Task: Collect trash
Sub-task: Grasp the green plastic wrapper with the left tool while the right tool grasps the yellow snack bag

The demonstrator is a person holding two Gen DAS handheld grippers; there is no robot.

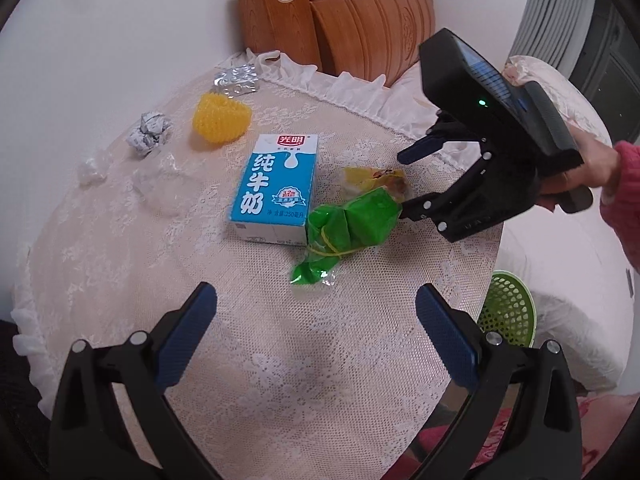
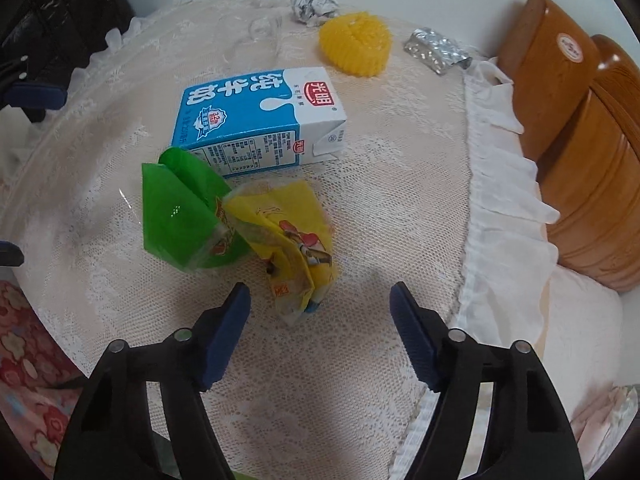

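On the lace-covered table lie a blue-and-white milk carton, a green wrapper and a yellow wrapper. My right gripper points steeply down, open. The near end of the yellow wrapper sits between its fingertips, untouched. My left gripper is open over bare cloth, just short of the green wrapper's tail, holding nothing. Farther back are a yellow foam net, a crumpled paper ball and a foil blister pack.
Clear plastic film lies left of the carton. A green mesh basket stands on the floor below the table's right edge. A carved wooden headboard and pale bedding are behind the table. A hand in a pink sleeve holds the right gripper.
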